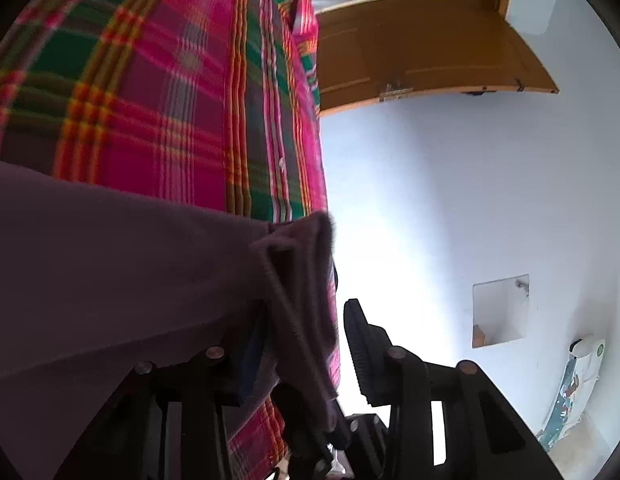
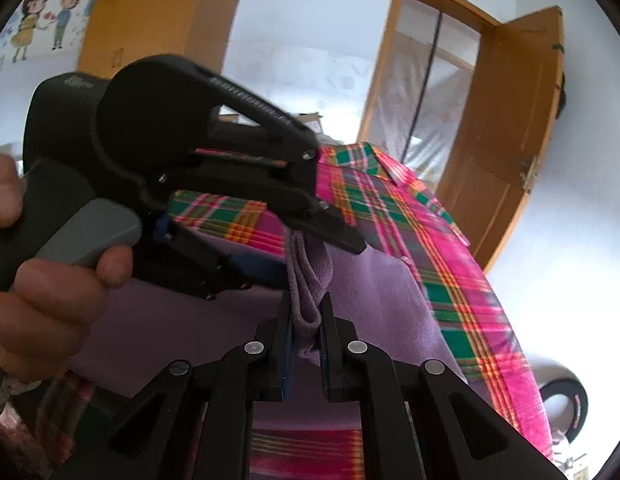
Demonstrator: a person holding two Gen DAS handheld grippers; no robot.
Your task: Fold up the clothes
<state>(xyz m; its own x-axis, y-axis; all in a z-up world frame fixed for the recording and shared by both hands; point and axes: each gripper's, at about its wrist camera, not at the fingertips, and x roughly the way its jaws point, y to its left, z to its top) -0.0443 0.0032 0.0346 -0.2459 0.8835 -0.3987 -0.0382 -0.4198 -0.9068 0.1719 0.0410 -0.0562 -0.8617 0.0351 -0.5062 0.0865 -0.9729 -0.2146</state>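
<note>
Left wrist view. The left gripper (image 1: 310, 344) stood with its jaws parted; the ribbed right finger (image 1: 355, 344) was bare against the white wall (image 1: 449, 200), while the bunched edge of the purple garment (image 1: 110, 280) lay across the other finger, which was largely hidden. Whether that corner was truly pinched could not be told here. The garment appeared soft and matte, with a stitched hem, and it overlay a pink, green and orange plaid cloth (image 1: 170, 80) of flat, thin weave. A wooden door (image 1: 409, 52) and a square wall recess (image 1: 499, 310) lay beyond. Risk, as a judgement: with the jaws this wide, the hem could slide off the finger if the cloth were lifted or pulled.

Right wrist view. The right gripper (image 2: 308, 320) was closed on a folded corner of the purple garment (image 2: 369, 300), fleecy and thick-edged, doubled between the dark pads. Just above it, the left gripper (image 2: 329, 236), held in a hand (image 2: 50, 280), met the same corner, with its fingers spread either side of the bunch. The plaid cloth (image 2: 449, 248) curved away beneath. Risk, as a judgement: two tools on one small bunch could tug against each other, skewing the fold, or catch the plaid cloth together with the garment.
</note>
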